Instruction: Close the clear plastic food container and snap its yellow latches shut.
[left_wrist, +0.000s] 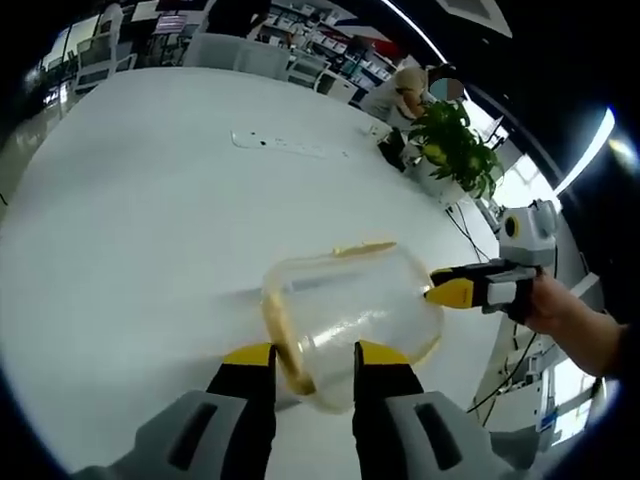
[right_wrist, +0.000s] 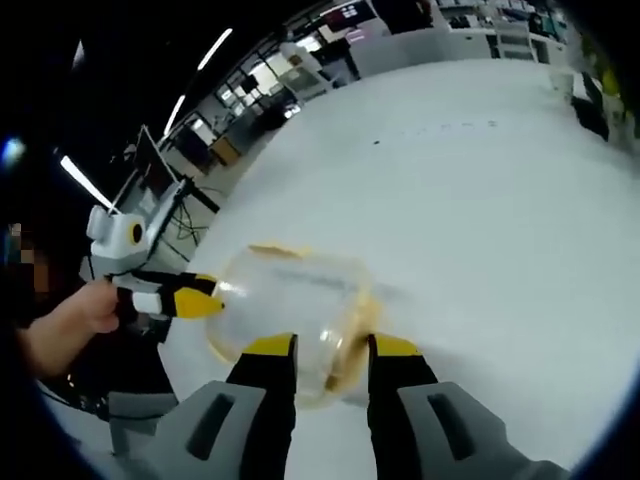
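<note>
So the clear plastic container (left_wrist: 345, 320) sits on a big white table (left_wrist: 140, 220), close to the table's near edge, with the two grippers working it from opposite sides. In the left gripper view it's at about 6 o'clock, right over the left gripper (left_wrist: 314, 365), whose yellow-tipped jaws stand narrowly apart with the container's rim and a yellow latch (left_wrist: 283, 340) between them. Can't tell if they're actually squeezing it or just framing it. The right gripper (left_wrist: 440, 290) comes in from 3 o'clock, held in a hand (left_wrist: 562, 305), its yellow tip touching the container's side; whether its jaws are parted there is hard to make out.

In the right gripper view, same deal mirrored: the right gripper (right_wrist: 330, 352) has its jaws at a narrow gap over the container (right_wrist: 290, 320) at 6 o'clock, and the left gripper (right_wrist: 190, 298) pokes in from 9 o'clock.

Room-wise, tons of bare tabletop stretches off toward 12 o'clock. Well away, at 1 o'clock in the left gripper view, there's a leafy green potted plant (left_wrist: 455, 140), and a flat white strip (left_wrist: 290, 147) lies at 12.

The container is see-through, rounded, glossy, with a yellowish seal (right_wrist: 355, 330) around the rim. The table is smooth and matte white. The gripper bodies are grey with black jaws.
</note>
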